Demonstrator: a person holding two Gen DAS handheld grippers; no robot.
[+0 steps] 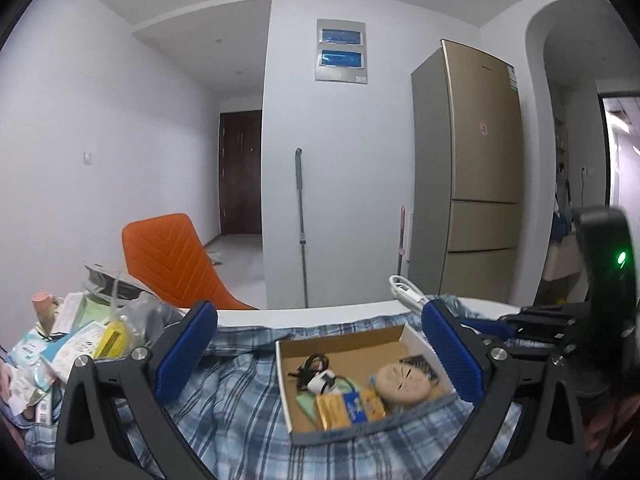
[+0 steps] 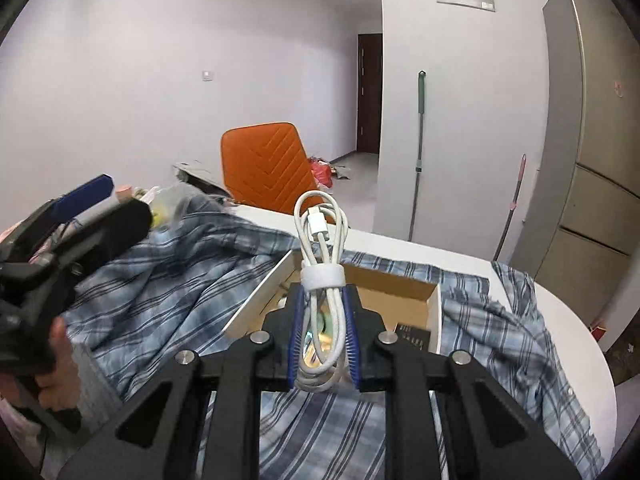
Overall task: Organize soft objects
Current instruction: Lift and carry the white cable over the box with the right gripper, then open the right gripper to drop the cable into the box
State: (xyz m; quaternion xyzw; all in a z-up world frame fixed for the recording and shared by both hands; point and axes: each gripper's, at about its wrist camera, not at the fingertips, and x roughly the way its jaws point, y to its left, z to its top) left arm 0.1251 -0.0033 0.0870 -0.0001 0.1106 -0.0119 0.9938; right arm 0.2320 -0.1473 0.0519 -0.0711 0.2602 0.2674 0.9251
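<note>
My right gripper [image 2: 321,300] is shut on a coiled white USB cable [image 2: 320,236] bound with a white strap, held above the near edge of an open cardboard box [image 2: 434,304]. In the left wrist view the box [image 1: 340,346] holds a black cable, a white plug, a round beige cushion [image 1: 402,384], a yellow-blue packet [image 1: 352,404] and a dark card. My left gripper [image 1: 316,344] is open and empty, its blue pads [image 1: 184,352] spread just in front of the box. The cable's end [image 1: 404,288] shows past the right pad.
A blue plaid shirt [image 1: 224,392] covers the white table [image 2: 568,316]. A pile of packets and bags [image 1: 72,344] lies at the left. An orange chair [image 1: 172,260] stands behind the table. A mop, a fridge [image 1: 476,176] and walls are farther back.
</note>
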